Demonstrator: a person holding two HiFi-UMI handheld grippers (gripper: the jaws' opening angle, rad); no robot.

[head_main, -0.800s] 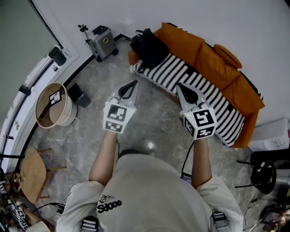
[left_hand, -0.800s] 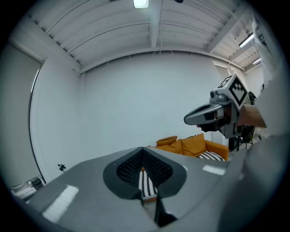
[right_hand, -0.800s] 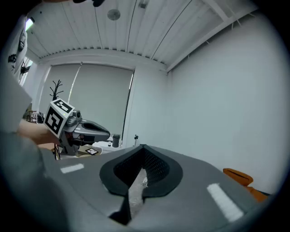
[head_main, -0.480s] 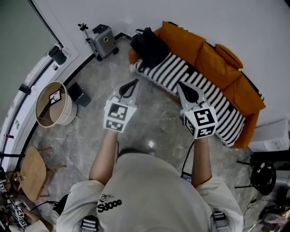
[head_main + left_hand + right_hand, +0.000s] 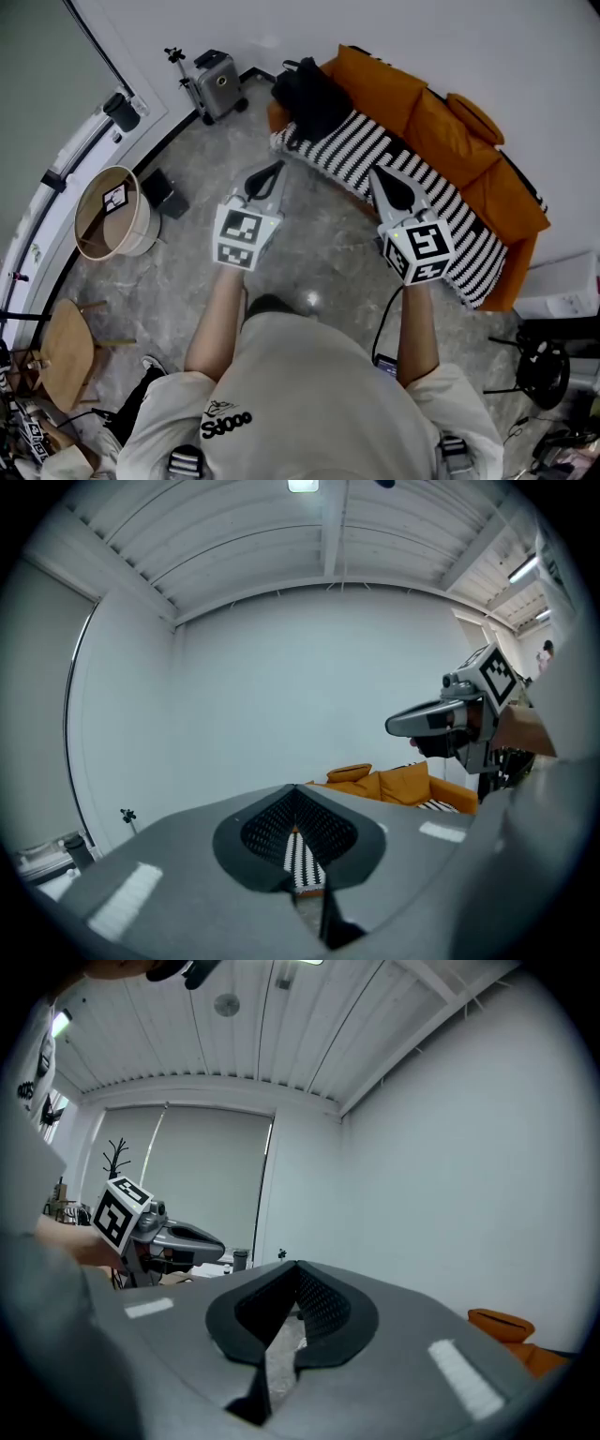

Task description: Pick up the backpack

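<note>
Head view: the black backpack (image 5: pixel 307 98), apparently, sits at the left end of the sofa (image 5: pixel 441 131), well ahead of both closed, empty fingers; left gripper (image 5: pixel 271 172) is nearer than right gripper (image 5: pixel 382 180).

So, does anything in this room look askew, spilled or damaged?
Nothing looks spilled or damaged. Only the striped cover hangs over the front edge of the orange sofa, a little untidy; the black backpack sits at one end.
</note>
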